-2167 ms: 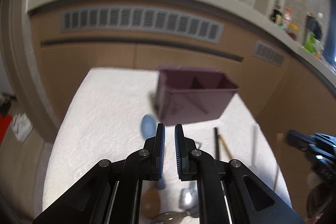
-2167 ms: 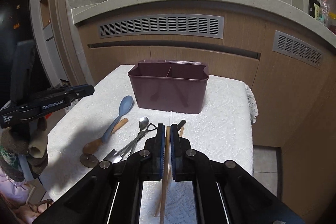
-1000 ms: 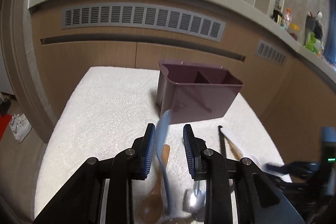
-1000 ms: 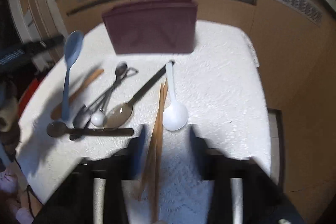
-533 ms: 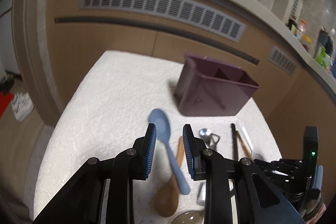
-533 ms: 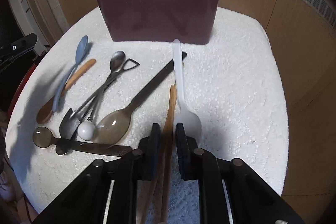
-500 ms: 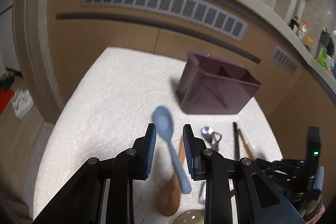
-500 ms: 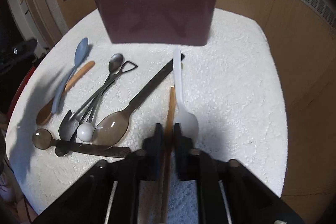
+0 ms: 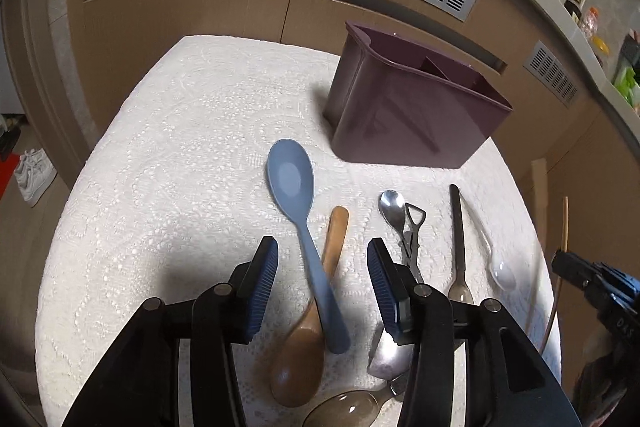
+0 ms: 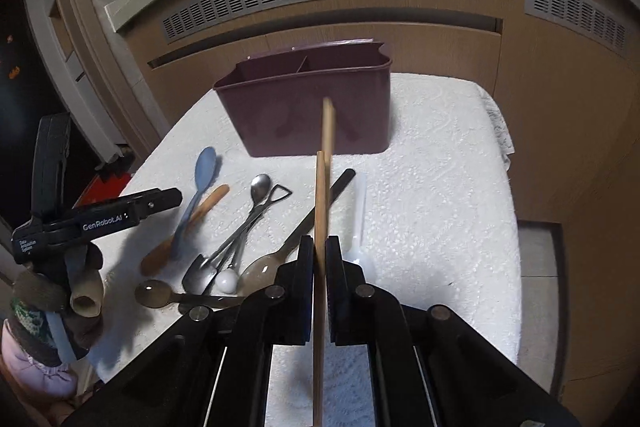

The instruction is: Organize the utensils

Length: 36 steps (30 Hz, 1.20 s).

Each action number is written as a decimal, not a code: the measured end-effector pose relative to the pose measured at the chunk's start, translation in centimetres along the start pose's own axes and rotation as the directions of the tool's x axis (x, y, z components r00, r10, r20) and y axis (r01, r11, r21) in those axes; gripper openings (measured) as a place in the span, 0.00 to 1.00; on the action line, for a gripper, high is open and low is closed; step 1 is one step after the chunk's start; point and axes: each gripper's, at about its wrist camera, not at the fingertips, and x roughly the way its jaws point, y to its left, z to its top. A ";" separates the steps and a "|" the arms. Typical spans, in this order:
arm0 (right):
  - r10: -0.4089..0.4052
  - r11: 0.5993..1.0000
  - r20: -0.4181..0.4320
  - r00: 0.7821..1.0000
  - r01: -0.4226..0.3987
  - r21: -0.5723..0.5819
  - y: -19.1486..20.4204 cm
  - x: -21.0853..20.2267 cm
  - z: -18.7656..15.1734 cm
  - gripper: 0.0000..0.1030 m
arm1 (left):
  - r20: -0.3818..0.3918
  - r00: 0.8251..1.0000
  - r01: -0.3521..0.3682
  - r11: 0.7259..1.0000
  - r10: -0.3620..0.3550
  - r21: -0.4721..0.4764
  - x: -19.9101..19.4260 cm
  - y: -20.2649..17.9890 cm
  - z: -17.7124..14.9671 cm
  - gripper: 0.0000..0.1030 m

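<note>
Slim wooden chopsticks are pinched in the right claw, raised before the smooth maroon caddy. A matte blue spoon lies across a wooden one between the wide left claw. The desk is covered by white lace.

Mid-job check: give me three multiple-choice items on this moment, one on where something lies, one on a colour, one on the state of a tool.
1. Where does the blue spoon lie?
A. in the caddy
B. on the tablecloth, crossing the wooden spoon
C. in the left tool

2. What colour is the caddy?
A. white
B. green
C. dark purple

3. What is the right tool doing?
A. shut on the chopsticks
B. open
C. holding a spoon

Answers: 1 B, it rests on the cloth over the wooden handle; 2 C, its walls are plum; 3 A, the sticks pass between closed fingers.
</note>
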 end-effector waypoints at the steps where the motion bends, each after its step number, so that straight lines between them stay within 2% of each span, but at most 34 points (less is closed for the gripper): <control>1: 0.005 1.000 0.003 1.000 -0.005 0.008 -0.2 0.0 0.1 0.05 | -0.006 1.000 -0.004 1.000 0.004 0.006 0.1 -0.1 0.1 0.49; 4: 0.017 1.000 0.042 0.999 -0.018 0.024 -0.6 -0.8 0.7 0.05 | -0.022 0.999 -0.028 1.000 0.028 0.006 0.9 -0.1 0.6 0.54; 7: 0.008 1.000 0.073 0.997 -0.009 0.025 -0.5 -1.3 1.3 0.05 | -0.053 0.998 -0.047 0.999 0.046 -0.024 2.4 0.1 1.5 0.54; 9: 0.007 1.000 0.071 0.997 -0.009 0.020 -0.4 -1.3 1.4 0.05 | -0.080 0.991 -0.109 0.993 0.105 -0.043 4.0 0.4 2.6 0.54; 12: 0.003 1.000 0.066 0.998 -0.004 0.011 -0.2 -1.0 1.2 0.05 | -0.113 0.984 -0.146 0.984 0.135 -0.100 6.2 0.8 4.0 0.54; 15: -0.014 1.000 0.068 0.998 0.014 0.008 -0.1 -1.0 1.0 0.05 | -0.079 0.975 -0.215 0.974 0.209 -0.069 7.5 0.1 4.9 0.53; 16: -0.021 1.000 0.070 0.997 0.021 0.005 -0.1 -0.9 0.9 0.05 | -0.069 0.972 -0.228 0.972 0.225 -0.047 7.7 -0.3 4.9 0.49; 17: -0.030 1.000 0.071 0.997 0.030 0.000 -0.1 -0.8 0.9 0.05 | -0.054 0.970 -0.238 0.971 0.236 -0.028 7.8 -0.6 4.8 0.34; 18: -0.033 0.999 0.071 0.997 0.033 -0.001 -0.2 -0.8 0.9 0.05 | -0.041 0.969 -0.243 0.970 0.243 -0.008 7.7 -0.8 4.6 0.34; 20: -0.030 1.000 0.074 0.997 0.030 0.004 -0.4 -0.8 0.9 0.05 | -0.016 0.978 -0.206 0.978 0.206 -0.001 6.7 -0.9 4.1 0.34; 23: -0.041 0.999 0.086 0.995 0.040 0.013 -0.7 -1.0 1.1 0.05 | 0.070 0.985 -0.159 0.987 0.157 0.035 3.3 -2.0 3.1 0.34; 26: -0.046 0.999 0.101 0.994 0.044 0.019 -0.8 -1.3 1.8 0.05 | 0.187 0.980 -0.078 0.994 0.063 0.072 -1.9 -3.7 3.2 0.34; 28: -0.046 0.999 0.131 0.990 0.045 0.010 -0.5 -2.1 3.1 0.05 | 0.268 0.963 -0.025 0.994 -0.004 0.107 -5.2 -5.1 4.2 0.34; 31: -0.042 0.999 0.223 0.974 0.048 -0.021 0.2 -4.6 6.6 0.05 | 0.391 0.915 0.025 0.983 -0.096 0.182 -9.9 -7.3 7.0 0.34; 33: -0.053 0.996 0.306 0.951 0.070 -0.048 1.0 -6.7 9.7 0.05 | 0.445 0.882 0.067 0.975 -0.157 0.212 -12.1 -8.3 9.6 0.34; 36: -0.067 0.992 0.415 0.907 0.106 -0.070 2.2 -9.0 14.1 0.05 | 0.537 0.823 0.056 0.967 -0.186 0.249 -14.0 -9.8 13.7 0.34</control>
